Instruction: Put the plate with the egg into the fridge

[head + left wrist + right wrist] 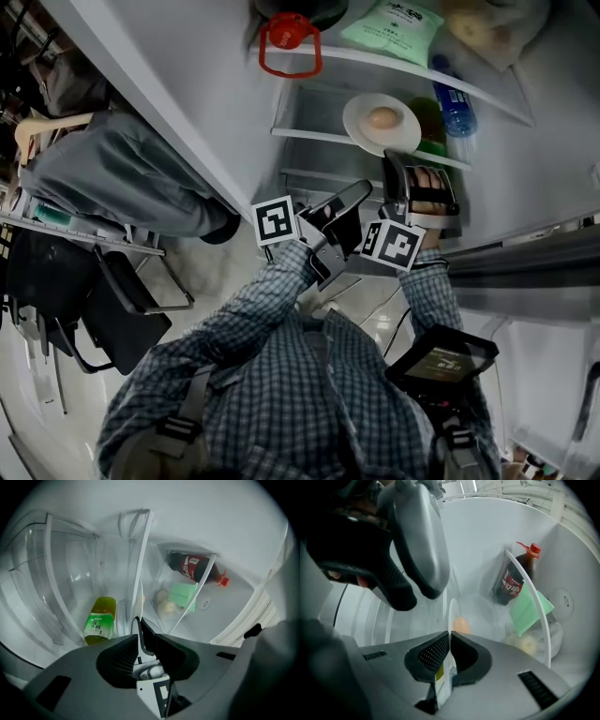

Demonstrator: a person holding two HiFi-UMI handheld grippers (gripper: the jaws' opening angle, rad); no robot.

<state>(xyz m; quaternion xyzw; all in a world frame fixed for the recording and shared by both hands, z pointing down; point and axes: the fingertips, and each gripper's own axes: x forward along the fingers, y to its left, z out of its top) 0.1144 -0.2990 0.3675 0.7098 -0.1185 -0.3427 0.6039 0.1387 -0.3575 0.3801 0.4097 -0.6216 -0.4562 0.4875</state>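
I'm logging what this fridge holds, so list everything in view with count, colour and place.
plate: one, white, middle fridge shelf
egg: one, tan, on the plate
cola bottle: one, dark, red cap, upper shelf
packet: one, green, upper shelf
tea bottle: one, green, beside the plate
water bottle: one, blue label, beside the tea bottle
right gripper: one, grey, jaws shut on the plate's rim
left gripper: one, grey, jaws shut, empty

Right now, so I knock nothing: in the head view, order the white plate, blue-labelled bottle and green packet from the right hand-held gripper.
1. White round plate, clamped in the right hand-held gripper.
2. Blue-labelled plastic bottle, to its right.
3. Green plastic packet, shelf above.
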